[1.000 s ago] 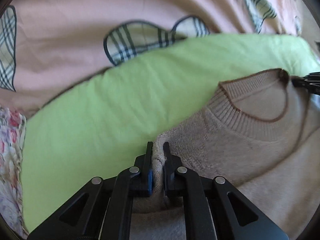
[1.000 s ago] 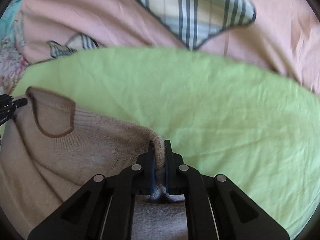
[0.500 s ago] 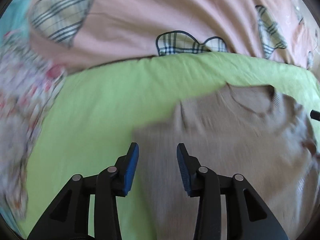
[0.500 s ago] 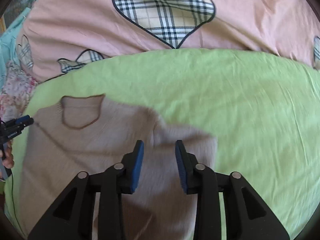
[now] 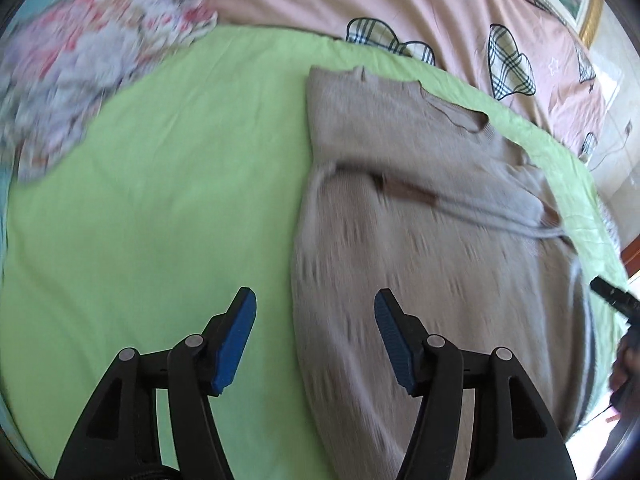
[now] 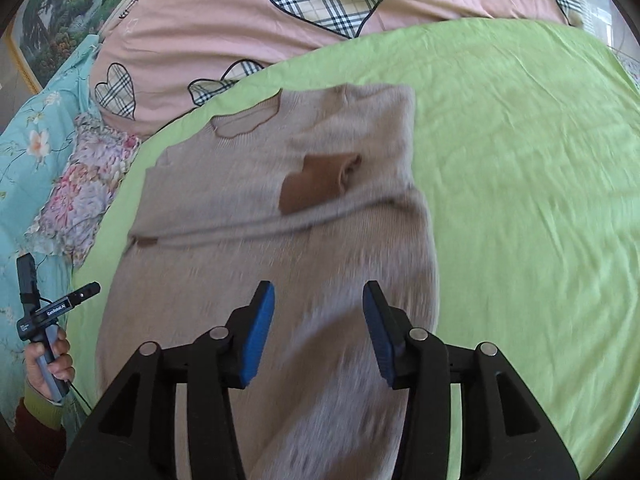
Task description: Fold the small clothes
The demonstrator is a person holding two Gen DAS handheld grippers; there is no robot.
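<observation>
A beige knitted sweater (image 5: 420, 208) lies flat on the green sheet (image 5: 160, 200), neck away from me, its sleeves folded across the body with brown cuffs showing. In the right wrist view the sweater (image 6: 288, 208) fills the middle. My left gripper (image 5: 314, 336) is open and empty, raised above the sweater's left edge. My right gripper (image 6: 318, 332) is open and empty, raised above the sweater's lower body. The left gripper also shows in the right wrist view (image 6: 60, 304), held in a hand at the far left.
A pink quilt with plaid hearts (image 6: 320, 0) lies beyond the green sheet (image 6: 520, 160). A floral cloth (image 5: 80, 60) sits at the sheet's left, with turquoise floral bedding (image 6: 32, 140) beside it. The right gripper's tip (image 5: 612, 296) shows at the right edge.
Both grippers let go of the sweater's shoulders, opened wide and pulled back and up. The sweater now lies flat on the sheet.
</observation>
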